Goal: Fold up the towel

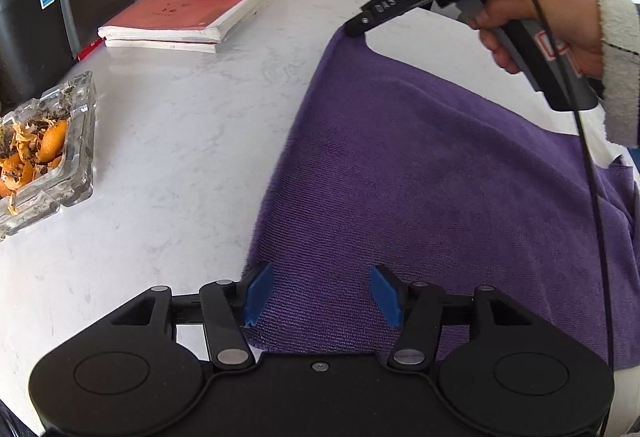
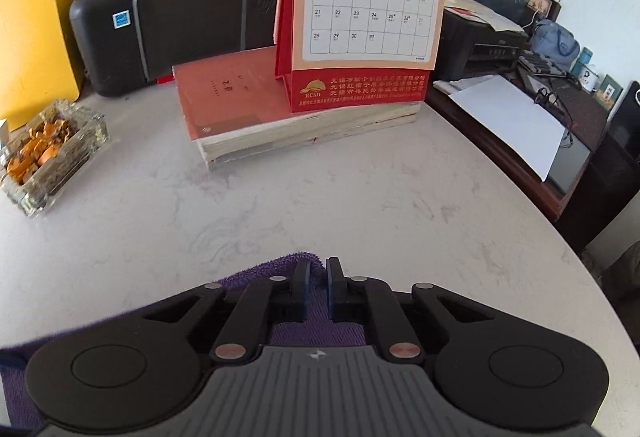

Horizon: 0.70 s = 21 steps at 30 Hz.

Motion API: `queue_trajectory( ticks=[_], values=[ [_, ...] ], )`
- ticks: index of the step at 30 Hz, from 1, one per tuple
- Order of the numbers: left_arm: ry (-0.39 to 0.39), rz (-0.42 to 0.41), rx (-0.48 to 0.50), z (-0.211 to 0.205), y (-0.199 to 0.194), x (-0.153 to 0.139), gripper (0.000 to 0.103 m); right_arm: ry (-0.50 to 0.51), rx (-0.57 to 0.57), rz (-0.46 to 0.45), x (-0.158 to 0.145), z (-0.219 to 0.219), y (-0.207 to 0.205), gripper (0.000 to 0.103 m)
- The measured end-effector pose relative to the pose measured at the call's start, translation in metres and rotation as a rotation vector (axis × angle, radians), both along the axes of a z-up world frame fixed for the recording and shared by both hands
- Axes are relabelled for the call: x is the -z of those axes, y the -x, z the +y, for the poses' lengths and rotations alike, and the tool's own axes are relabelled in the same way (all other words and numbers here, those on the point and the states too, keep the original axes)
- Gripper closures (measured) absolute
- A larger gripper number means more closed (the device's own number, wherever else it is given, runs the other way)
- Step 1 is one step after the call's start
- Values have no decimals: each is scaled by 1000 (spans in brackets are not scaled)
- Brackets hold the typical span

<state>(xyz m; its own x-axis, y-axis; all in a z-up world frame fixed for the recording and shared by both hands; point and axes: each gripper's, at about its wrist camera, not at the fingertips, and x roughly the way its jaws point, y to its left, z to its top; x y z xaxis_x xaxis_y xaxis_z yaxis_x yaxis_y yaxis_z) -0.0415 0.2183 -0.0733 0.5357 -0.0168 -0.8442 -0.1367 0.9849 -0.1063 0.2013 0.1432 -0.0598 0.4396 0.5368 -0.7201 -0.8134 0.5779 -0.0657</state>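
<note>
- purple towel flat on the tabletop, left gripper spread wide over its near corner
- right gripper pinching the far corner
- ashtray, books sit off left

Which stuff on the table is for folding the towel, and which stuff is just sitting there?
For the job:
purple towel
left tongs, open over the near edge
right tongs, pinching the far corner

Just lying about:
glass ashtray with orange peels
red calendar
books
printer
</note>
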Motion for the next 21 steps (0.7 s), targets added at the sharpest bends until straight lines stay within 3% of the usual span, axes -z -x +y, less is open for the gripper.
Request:
queue_trajectory(
  ticks=[1,5,8,15,16,18,21],
  values=[
    [-2,2,5,0,0,0,50,-35,18,10,3,1,-3,56],
    [-7,8,18,1,-1,0,50,-215,108,96,-2,-14,-12,55],
    [-10,12,19,1,-1,0,50,-306,159,133,-23,-39,-3,55],
    [82,-25,-24,14,-9,-19,51,-323,241,176,-74,-156,50,55],
    [94,-28,-17,13,-16,-20,51,-285,261,169,-78,-175,65,55],
    [92,-15,18,5,-36,-19,51,-176,297,138,-73,-198,90,55],
    [67,21,54,-6,-54,-10,51,-143,346,147,-61,-223,107,55]
  ],
)
